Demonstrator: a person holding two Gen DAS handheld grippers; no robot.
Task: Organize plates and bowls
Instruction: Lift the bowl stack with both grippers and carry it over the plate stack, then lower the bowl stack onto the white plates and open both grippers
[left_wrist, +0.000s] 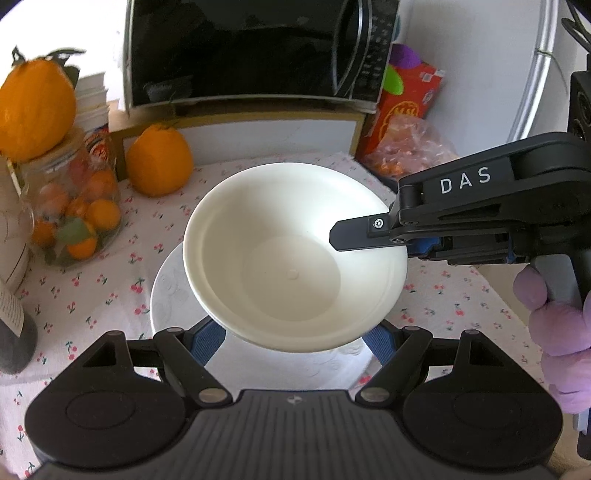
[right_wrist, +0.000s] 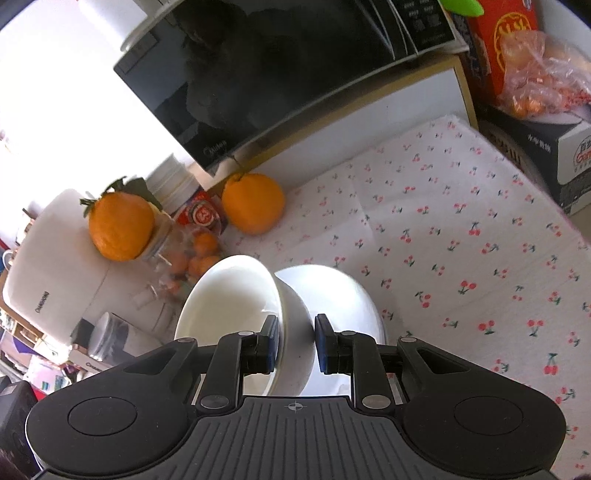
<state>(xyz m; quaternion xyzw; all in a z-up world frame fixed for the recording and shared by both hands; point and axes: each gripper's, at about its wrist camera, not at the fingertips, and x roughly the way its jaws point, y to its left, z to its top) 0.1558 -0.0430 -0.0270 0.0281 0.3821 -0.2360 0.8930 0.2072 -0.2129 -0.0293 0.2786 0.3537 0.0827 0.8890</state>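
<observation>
A: Item one?
B: White bowl (left_wrist: 291, 258), tilted, raised above a white plate (left_wrist: 170, 295) that lies on the desk (left_wrist: 461, 306). The right gripper (right_wrist: 295, 343) pinches its rim: one of the fingers (right_wrist: 271, 343) inside the wall, the other outside.

A: And the left gripper (left_wrist: 291, 341)?
B: Fingers spread wide, blue pads either side of the bowl's near underside. Whether they touch it, I cannot tell.

A: Beyond the fingers?
B: Cherry-print cloth (right_wrist: 461, 240) over the desk. Ahead and to the left of the left fingers, one orange (left_wrist: 159, 162) on the cloth and a glass jar (left_wrist: 70, 206) of small oranges with another orange on its lid. Straight ahead, a black microwave (left_wrist: 251, 48); to its right, a red box (left_wrist: 406, 107) and a bag of sweets (left_wrist: 413, 151). A gloved hand (left_wrist: 557, 332) grips the right gripper's handle.
</observation>
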